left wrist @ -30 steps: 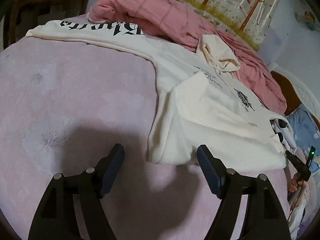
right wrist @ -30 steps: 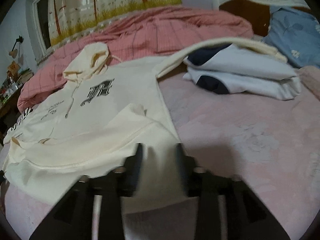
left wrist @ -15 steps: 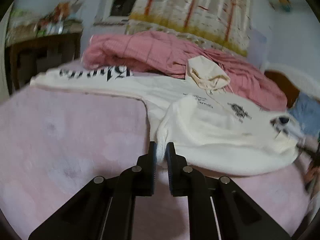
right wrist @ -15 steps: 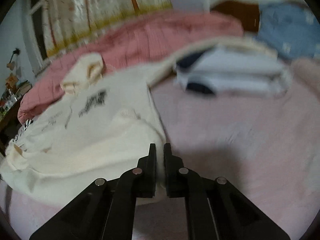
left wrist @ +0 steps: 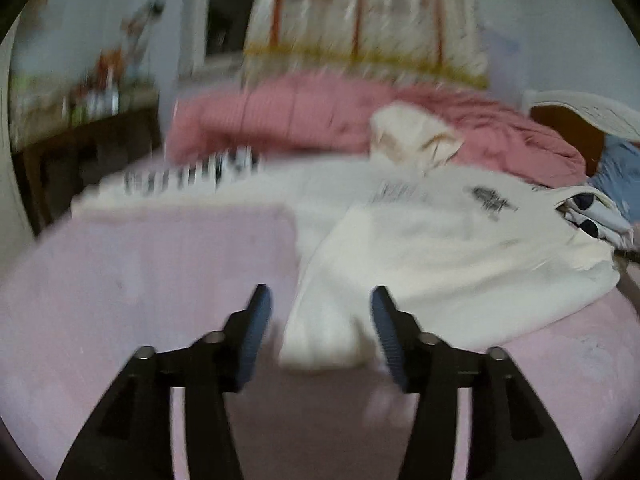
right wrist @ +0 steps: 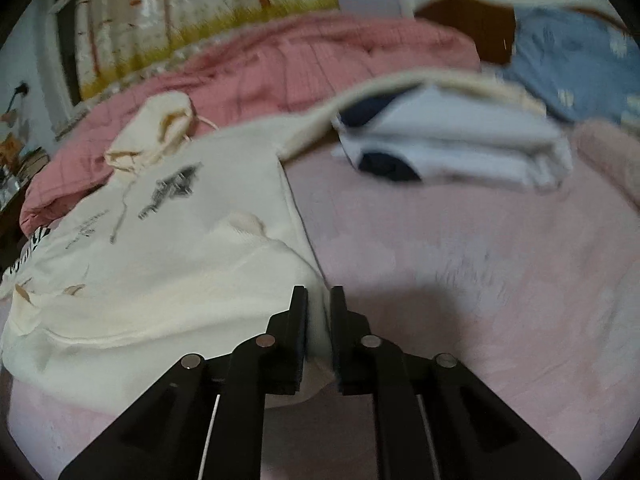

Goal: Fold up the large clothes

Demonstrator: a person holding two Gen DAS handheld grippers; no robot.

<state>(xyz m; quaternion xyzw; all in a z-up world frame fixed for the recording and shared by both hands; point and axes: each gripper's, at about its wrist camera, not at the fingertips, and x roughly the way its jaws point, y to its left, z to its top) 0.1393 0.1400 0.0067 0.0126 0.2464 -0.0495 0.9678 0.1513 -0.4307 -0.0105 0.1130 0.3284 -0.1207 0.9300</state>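
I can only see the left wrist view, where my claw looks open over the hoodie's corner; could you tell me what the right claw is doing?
Observer: The right claw is shut on the cream hoodie, pinching its near corner.
Operator: Thank you. Is anything lying beyond that corner on the right side?
Observer: Yes, a folded white and navy stack sits farther back on the pink bedsheet.
Operator: Does the hoodie touch that stack?
Observer: One cream sleeve drapes over its top.
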